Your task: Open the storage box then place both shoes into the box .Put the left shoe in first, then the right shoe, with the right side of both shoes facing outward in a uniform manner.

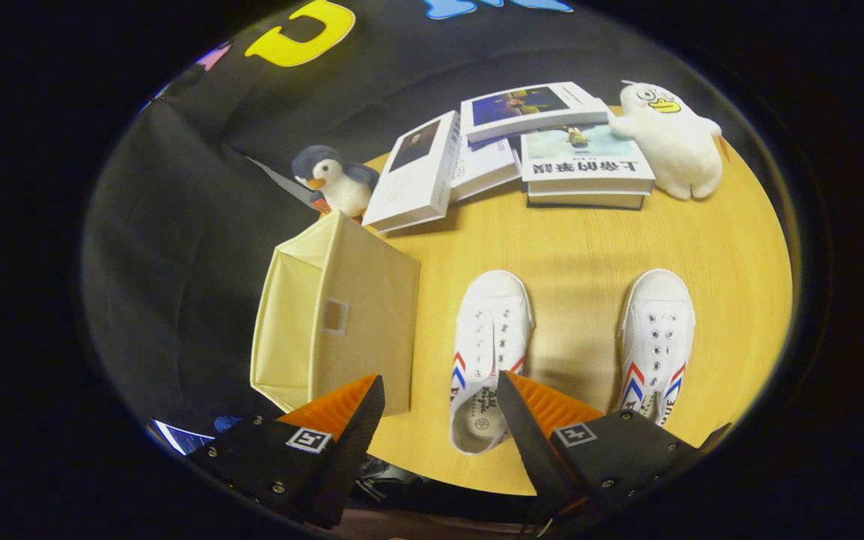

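Two white canvas shoes with red and blue stripes stand on the wooden table (574,247), toes pointing away from me. The left shoe (488,345) lies just ahead of the fingers, its heel partly behind the right finger. The right shoe (657,337) stands apart, beyond the right finger. A cream fabric storage box (342,315) sits at the table's left edge, just ahead of the left finger, its open side turned left. My gripper (439,394) is open above the table's near edge, holding nothing.
Several books (537,142) lie spread and stacked at the back of the table. A penguin plush (334,184) stands behind the box. A white duck plush (672,139) leans against the books at the far right. The table's near edge runs just below the fingers.
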Motion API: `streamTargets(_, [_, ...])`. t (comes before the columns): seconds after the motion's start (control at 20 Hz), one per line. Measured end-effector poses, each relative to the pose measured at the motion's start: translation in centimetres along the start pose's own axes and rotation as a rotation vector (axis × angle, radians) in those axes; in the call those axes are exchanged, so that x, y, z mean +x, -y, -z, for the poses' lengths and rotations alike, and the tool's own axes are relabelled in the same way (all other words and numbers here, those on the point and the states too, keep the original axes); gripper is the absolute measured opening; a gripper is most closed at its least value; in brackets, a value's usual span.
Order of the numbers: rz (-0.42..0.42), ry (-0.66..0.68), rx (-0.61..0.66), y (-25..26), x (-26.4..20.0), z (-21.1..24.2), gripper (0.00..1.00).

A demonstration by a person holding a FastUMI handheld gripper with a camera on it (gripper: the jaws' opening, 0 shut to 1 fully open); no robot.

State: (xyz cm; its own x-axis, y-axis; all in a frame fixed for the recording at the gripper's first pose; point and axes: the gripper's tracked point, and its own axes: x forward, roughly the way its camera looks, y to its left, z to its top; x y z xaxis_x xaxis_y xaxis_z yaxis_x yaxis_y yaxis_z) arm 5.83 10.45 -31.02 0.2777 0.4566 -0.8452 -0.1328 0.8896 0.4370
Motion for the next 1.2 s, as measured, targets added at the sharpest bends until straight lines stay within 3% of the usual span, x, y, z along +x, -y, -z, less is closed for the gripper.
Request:
streamTargets(0.35, [0.108, -0.144, -0.005, 5.1, 4.0, 3.4, 0.89])
streamTargets(0.45, [0.151, -0.175, -0.024, 6.2, 5.2, 4.0, 0.86])
streamTargets(0.6, [0.19, -0.208, -0.074, 7.1, 6.8, 4.4, 0.72])
streamTargets(0.8, [0.247, -0.235, -0.127, 8.2, 8.8, 4.5, 0.68])
streamTargets(0.85, [0.219, -0.241, -0.122, 7.8, 9.5, 4.6, 0.68])
streamTargets(0.95, [0.167, -0.26, -0.094, 6.7, 9.6, 4.8, 0.42])
streamTargets(1.0, [0.161, -0.26, -0.097, 6.6, 9.7, 4.7, 0.19])
streamTargets(1.1, [0.144, -0.239, -0.075, 6.5, 8.5, 4.2, 0.03])
streamTargets(1.2, [0.15, -0.243, -0.081, 6.8, 8.2, 4.9, 0.0])
